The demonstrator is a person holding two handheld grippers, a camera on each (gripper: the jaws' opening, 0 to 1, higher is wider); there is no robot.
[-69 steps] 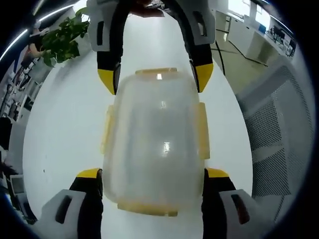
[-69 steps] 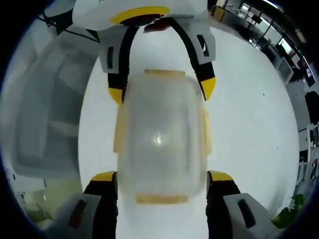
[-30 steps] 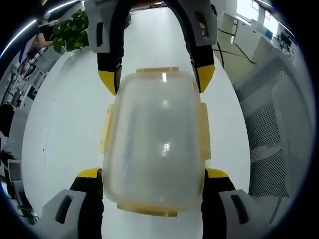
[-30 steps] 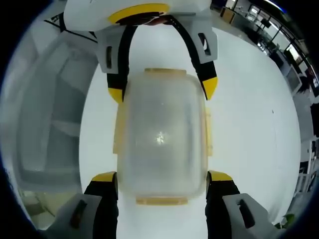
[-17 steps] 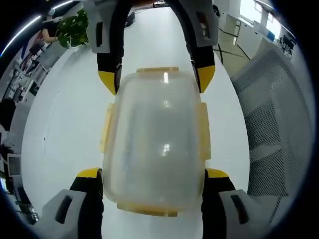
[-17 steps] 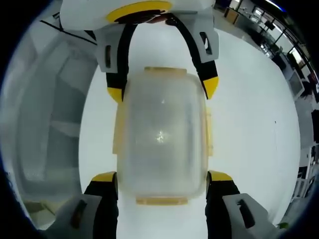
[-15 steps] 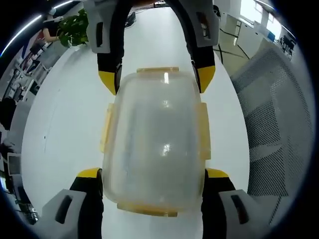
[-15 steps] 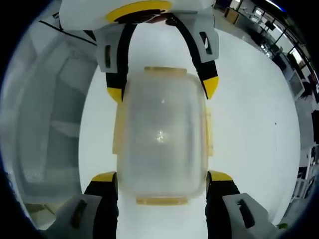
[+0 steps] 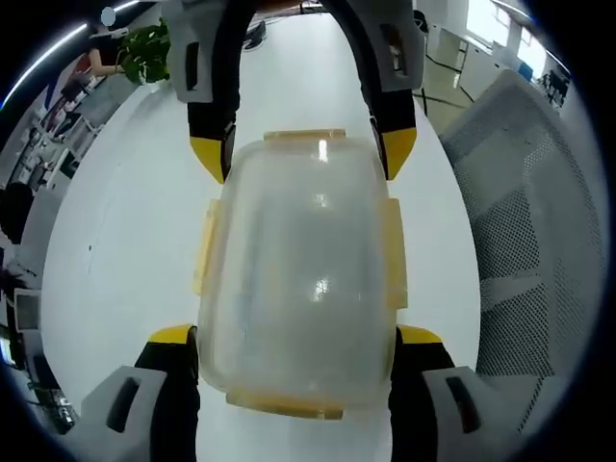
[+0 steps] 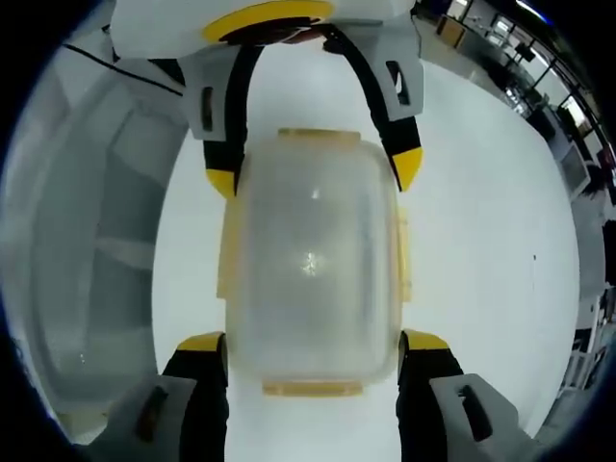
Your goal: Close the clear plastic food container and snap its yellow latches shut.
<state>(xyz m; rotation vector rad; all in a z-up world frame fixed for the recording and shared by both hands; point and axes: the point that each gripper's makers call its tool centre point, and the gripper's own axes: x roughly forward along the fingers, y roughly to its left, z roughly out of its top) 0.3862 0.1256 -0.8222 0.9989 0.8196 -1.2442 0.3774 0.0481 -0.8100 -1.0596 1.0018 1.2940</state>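
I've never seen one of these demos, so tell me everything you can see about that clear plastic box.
The box is cloudy clear plastic, rounded-rectangular, with pale yellow latches on all four sides. It looks closed. It sits between both grippers: the left gripper straddles one end and the right gripper the other, above a white table. Contents can't be made out.

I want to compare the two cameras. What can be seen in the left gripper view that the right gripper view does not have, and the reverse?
Left gripper view alone: a green plant far off and a mesh chair beside the table. Right gripper view alone: a large translucent bin next to the table. Both share the clear container with yellow latches, held between both grippers, each one's jaws flanking one end, over the white table.
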